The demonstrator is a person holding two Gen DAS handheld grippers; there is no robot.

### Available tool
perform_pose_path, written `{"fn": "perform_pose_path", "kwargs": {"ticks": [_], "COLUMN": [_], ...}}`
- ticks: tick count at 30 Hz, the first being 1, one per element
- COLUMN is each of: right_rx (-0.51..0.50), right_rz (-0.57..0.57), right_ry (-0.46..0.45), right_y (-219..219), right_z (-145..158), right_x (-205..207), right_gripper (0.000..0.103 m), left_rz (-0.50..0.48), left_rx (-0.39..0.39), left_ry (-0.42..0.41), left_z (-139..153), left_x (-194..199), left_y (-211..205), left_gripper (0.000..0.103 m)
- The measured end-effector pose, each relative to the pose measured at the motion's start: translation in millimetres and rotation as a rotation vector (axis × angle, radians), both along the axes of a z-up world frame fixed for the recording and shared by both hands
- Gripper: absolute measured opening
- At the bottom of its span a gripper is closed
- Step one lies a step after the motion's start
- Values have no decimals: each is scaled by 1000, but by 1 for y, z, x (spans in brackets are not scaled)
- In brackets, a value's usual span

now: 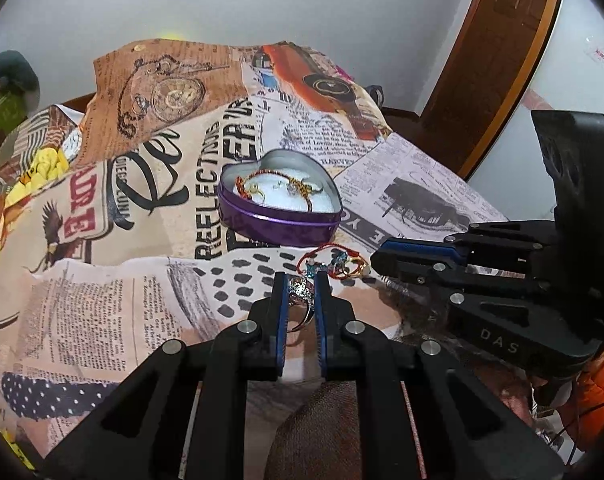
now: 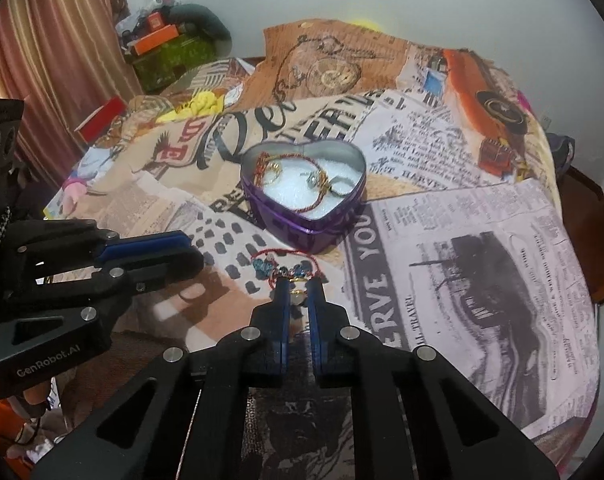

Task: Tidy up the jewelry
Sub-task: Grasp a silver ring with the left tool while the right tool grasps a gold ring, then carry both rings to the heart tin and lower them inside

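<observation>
A purple heart-shaped tin (image 1: pixel 277 226) (image 2: pixel 302 224) stands open on the printed cloth, holding red-and-gold thread bracelets (image 1: pixel 285 188) (image 2: pixel 302 180) on white foam. In front of it lies a red thread bracelet with blue beads (image 1: pixel 322 266) (image 2: pixel 277 266). My left gripper (image 1: pixel 301 286) is shut on a silver ring (image 1: pixel 300 300) just above the cloth. My right gripper (image 2: pixel 297 290) is shut on a gold ring with a pale stone (image 2: pixel 297 294), at the near edge of the beaded bracelet. The right gripper shows in the left wrist view (image 1: pixel 382 258), and the left gripper in the right wrist view (image 2: pixel 193 258).
The newspaper-print cloth (image 1: pixel 141 280) (image 2: pixel 462 280) covers a round table. Boxes and clutter (image 2: pixel 161 48) sit at the back left by a curtain. A wooden door frame (image 1: pixel 502 60) stands at the right.
</observation>
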State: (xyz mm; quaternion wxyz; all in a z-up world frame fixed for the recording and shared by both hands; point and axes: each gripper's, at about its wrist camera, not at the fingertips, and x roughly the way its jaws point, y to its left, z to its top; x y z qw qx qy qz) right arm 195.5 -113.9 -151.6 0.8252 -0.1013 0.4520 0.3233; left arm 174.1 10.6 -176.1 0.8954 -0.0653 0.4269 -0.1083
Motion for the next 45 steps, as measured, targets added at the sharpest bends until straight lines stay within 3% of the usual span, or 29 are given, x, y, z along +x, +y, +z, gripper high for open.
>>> {"fn": "perform_pose_path", "kwargs": {"ticks": [5, 9, 15, 17, 45], "right_rx": [-29, -60, -54, -52, 96], "right_rz": [27, 21, 29, 26, -44], "right_ry": [36, 52, 51, 48, -126], "right_y": [6, 10, 12, 11, -3], "right_z": [-3, -14, -19, -20, 42], "right_x": [-2, 3, 9, 11, 21], "right_gripper": [10, 29, 27, 16, 16], "left_rz": [9, 8, 12, 16, 28], "left_rx": [1, 1, -2, -7, 10], "left_ry": [-3, 6, 17, 21, -91], "left_z": [2, -1, -7, -8, 29], "left_x": [-2, -3, -1, 0, 24], "left_y": [2, 2, 6, 7, 11], "left_gripper": [11, 11, 11, 11, 11]}}
